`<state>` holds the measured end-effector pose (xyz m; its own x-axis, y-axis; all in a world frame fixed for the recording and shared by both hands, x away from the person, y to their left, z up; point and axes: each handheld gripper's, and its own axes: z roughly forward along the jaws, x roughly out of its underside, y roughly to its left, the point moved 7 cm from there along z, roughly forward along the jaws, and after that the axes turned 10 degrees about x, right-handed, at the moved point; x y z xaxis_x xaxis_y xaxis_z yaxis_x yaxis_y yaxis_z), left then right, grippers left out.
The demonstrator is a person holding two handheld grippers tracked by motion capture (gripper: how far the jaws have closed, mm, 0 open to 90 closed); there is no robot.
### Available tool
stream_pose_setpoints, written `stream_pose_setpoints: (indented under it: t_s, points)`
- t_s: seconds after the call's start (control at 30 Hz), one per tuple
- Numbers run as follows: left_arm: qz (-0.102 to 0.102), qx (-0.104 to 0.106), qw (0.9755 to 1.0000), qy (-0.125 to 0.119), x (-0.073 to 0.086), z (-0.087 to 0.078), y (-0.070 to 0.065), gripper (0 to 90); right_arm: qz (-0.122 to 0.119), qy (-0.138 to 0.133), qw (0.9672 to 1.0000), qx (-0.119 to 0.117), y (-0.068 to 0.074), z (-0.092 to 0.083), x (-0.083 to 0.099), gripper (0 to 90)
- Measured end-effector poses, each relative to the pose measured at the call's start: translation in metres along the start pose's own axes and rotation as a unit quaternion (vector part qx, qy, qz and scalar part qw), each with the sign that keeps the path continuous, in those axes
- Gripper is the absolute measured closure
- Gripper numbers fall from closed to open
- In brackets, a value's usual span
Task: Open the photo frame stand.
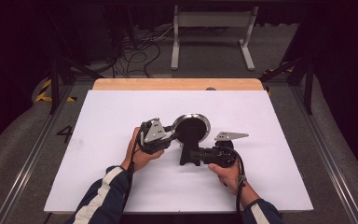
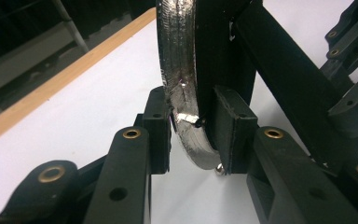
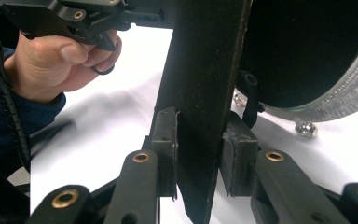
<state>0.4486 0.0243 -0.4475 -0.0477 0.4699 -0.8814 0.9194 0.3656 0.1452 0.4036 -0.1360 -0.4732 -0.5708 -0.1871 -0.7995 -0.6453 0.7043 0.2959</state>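
Round mirror (image 1: 191, 126) on black stand (image 1: 188, 151), mid-tabletop (image 1: 121, 186). Left hand-held gripper (image 1: 173, 132) clamped on silver rim from the left; right hand-held gripper (image 1: 196, 155) clamped on the stand, long axis running toward the person.

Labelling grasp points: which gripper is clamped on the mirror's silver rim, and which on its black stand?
The left gripper holds the mirror by its silver rim, fingers either side. The right gripper clamps the flat black stand below the disc.

text: "4" | on: floor (image 1: 51, 154) left of the table (image 1: 121, 186) | other readable text: none
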Motion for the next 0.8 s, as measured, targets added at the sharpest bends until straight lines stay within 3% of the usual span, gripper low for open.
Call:
stream_pose_setpoints:
  t_s: [0.2, 0.3, 0.43, 0.57, 0.8]
  points:
    - [0.010, -0.010, 0.9999, 0.002, 0.001, -0.002, -0.004, 69.6, -0.004, 0.003, 1.0000, -0.003, 0.003, -0.002, 0.002, 70.6]
    - [0.030, -0.017, 0.9994, 0.008, 0.003, -0.005, -0.011, 70.4, -0.009, 0.010, 0.9999, 0.000, 0.005, -0.004, 0.006, 70.5]
    - [0.032, -0.020, 0.9993, 0.007, 0.004, -0.007, -0.015, 71.0, -0.014, 0.015, 0.9998, 0.002, 0.007, -0.005, 0.008, 70.8]
    - [0.008, -0.012, 0.9999, 0.006, 0.008, -0.011, -0.021, 71.3, -0.025, 0.027, 0.9993, 0.001, 0.012, -0.004, 0.014, 73.2]
    - [-0.001, 0.005, 1.0000, -0.002, 0.009, -0.010, -0.022, 70.9, -0.030, 0.037, 0.9989, 0.001, 0.014, -0.002, 0.020, 74.2]
